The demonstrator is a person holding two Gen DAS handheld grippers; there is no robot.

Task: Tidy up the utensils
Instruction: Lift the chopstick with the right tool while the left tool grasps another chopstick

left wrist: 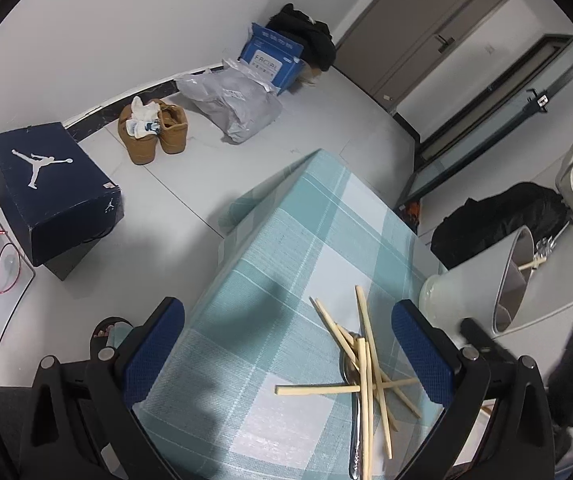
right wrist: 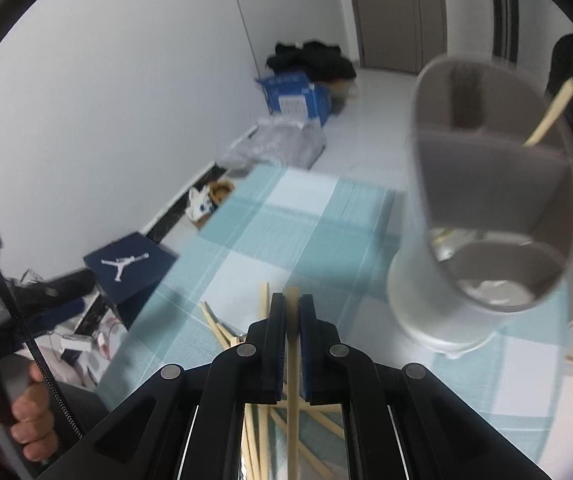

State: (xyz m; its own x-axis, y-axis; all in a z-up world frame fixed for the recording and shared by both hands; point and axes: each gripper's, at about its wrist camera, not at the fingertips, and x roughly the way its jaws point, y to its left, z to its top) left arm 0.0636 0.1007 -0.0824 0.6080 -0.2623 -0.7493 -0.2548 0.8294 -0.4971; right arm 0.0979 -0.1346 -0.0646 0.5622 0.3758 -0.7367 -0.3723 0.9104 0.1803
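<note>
Pinched between the right gripper's (right wrist: pixel 293 306) closed fingers, one chopstick (right wrist: pixel 292 380) points straight ahead, lengthwise.

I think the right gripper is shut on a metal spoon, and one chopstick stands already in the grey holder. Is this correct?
Not quite. The right gripper is shut on a wooden chopstick, not a spoon, as the right wrist view shows. One chopstick does stand in the grey holder.

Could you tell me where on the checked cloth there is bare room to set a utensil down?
The tablecloth lies bare from the chopstick pile to its far corner, and along its left side by the left gripper. It is crowded at the near right: the pile, a spoon under it, and the utensil holder beside. The right gripper clamps one chopstick there.
</note>
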